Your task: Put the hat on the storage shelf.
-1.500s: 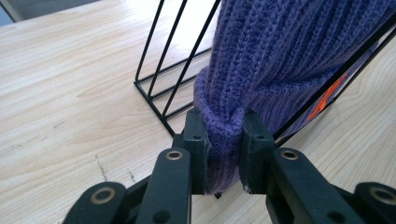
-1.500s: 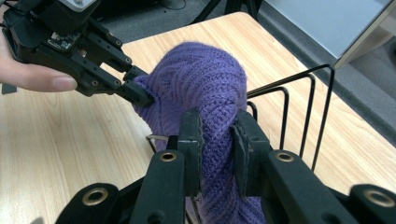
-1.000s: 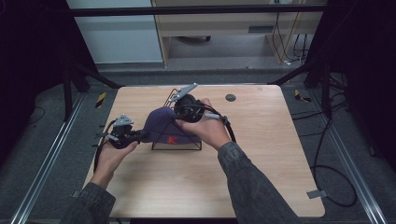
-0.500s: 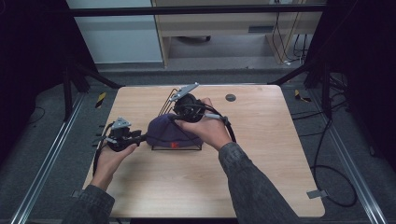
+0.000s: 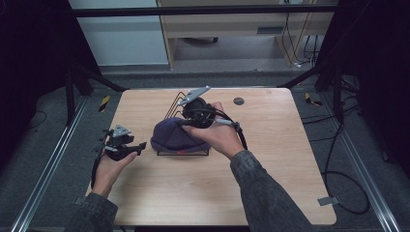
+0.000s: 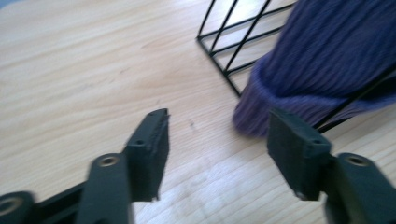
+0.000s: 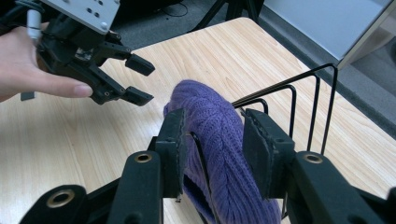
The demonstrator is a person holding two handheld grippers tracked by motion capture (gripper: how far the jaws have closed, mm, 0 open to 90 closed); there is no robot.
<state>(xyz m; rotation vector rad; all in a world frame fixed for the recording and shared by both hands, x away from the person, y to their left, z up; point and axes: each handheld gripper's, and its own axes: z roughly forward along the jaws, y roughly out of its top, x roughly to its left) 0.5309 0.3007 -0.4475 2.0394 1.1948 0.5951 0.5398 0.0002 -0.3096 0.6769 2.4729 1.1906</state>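
One purple beanie (image 5: 175, 136) drapes the wire rack (image 5: 174, 104).

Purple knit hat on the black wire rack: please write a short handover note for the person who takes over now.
Left gripper: open, jaws have just been opening, nothing between them, beside the rack.
Right gripper: jaws have just been opening, astride the purple hat; whether the pads touch it, cannot tell.
The hat is draped over the black wire rack on the table.
Done: hat placed.
Left: draw both grippers away.
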